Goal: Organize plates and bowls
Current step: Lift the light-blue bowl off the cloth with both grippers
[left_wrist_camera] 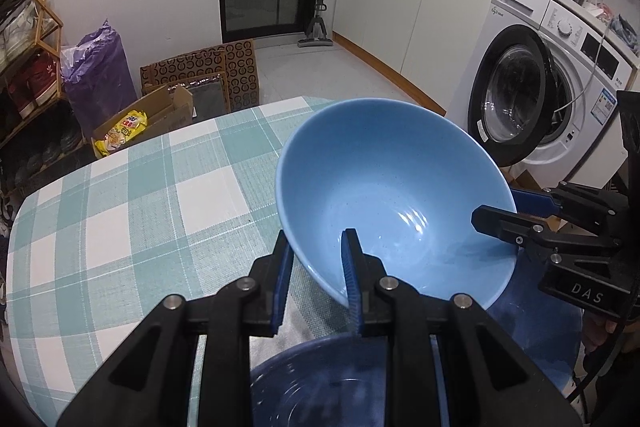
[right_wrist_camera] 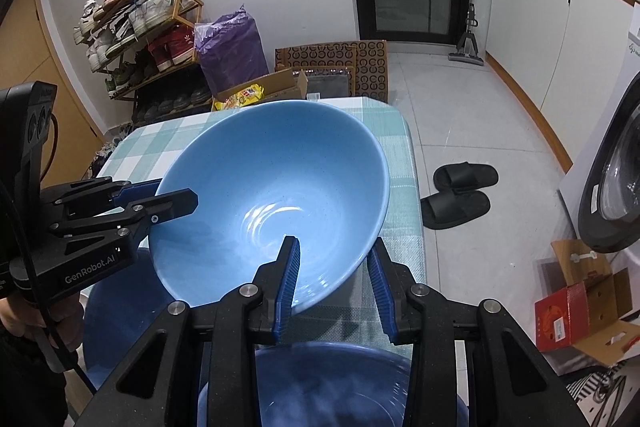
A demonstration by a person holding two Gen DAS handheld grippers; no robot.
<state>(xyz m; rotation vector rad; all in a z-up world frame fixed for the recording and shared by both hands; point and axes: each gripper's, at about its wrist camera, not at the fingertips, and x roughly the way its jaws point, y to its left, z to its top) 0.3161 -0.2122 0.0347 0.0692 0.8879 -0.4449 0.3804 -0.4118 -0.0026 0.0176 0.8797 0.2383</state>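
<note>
A light blue bowl is held tilted above the checked table by both grippers. My left gripper is shut on its near-left rim, one finger inside and one outside. My right gripper is shut on the opposite rim of the same bowl. Each gripper shows in the other's view: the right gripper and the left gripper. A dark blue bowl sits just below the grippers, also in the right wrist view. A dark blue plate lies under the lifted bowl.
The table with a green and white checked cloth extends away to the left. A washing machine with an open door stands at the right. Black slippers and cardboard boxes lie on the floor.
</note>
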